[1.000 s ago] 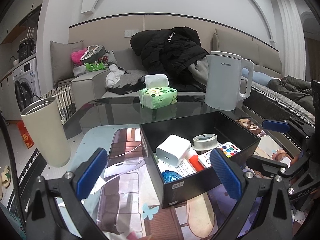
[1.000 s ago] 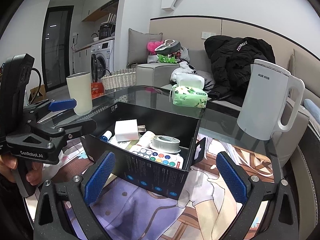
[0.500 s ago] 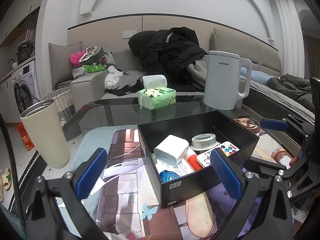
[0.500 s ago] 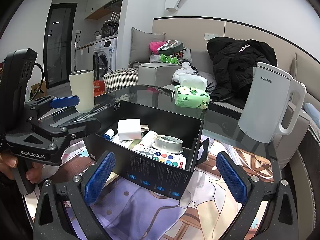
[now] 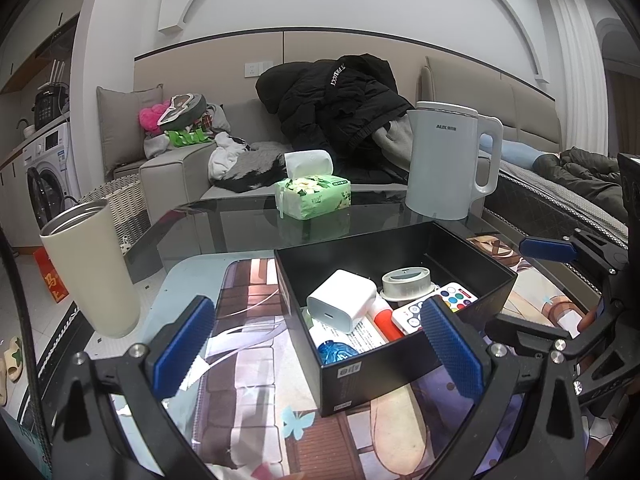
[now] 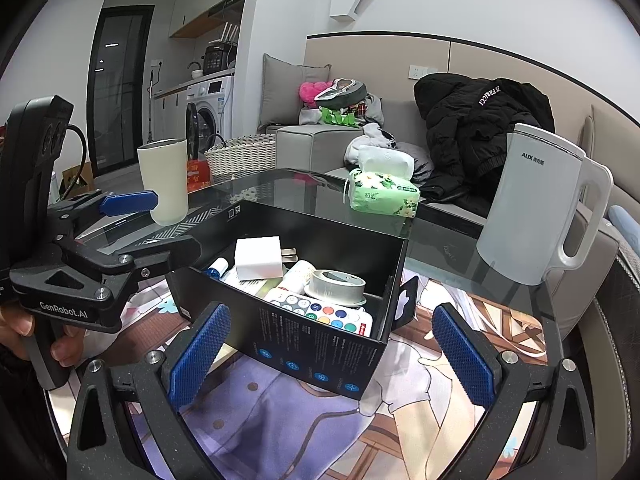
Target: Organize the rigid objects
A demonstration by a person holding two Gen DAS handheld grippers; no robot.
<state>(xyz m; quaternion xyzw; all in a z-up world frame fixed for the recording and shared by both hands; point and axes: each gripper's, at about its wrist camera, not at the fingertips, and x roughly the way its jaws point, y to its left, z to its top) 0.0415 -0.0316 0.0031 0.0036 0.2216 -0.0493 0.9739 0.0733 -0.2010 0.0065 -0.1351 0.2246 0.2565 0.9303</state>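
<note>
Between your two grippers, over the printed mat (image 6: 280, 416) on the glass table (image 5: 240, 224), the black box (image 5: 400, 364) sits upright and open-topped. Your left gripper (image 5: 316, 350) holds its jaws wide apart with nothing between them, its blue pads level with the near wall of the box; one pad is over the mat to the left, the other over the box's right half. Your right gripper (image 6: 328, 354) likewise has its jaws spread and empty, flanking the box's printed side without touching it. Each gripper shows in the other's view, at the box's opposite side. Inside the box you have a white charger plug (image 5: 342, 305) lying on top of a leaflet (image 5: 360, 334), a roll of grey tape (image 5: 406, 280) toward the far right corner, a remote with coloured buttons (image 6: 320, 314) beside the tape, a white tube with a red cap (image 5: 384, 318) partly under the charger, and a crumpled blue item (image 5: 334, 352) at the near wall, which cannot be identified. Beyond the box stand a green tissue pack (image 5: 314, 198) and a white kettle (image 5: 442, 164), well apart from each other; a cream tumbler (image 5: 90, 268) stands at the table's left edge. Behind the table a sofa (image 5: 172, 168) carries a black jacket (image 5: 340, 108) and loose clothing.
</note>
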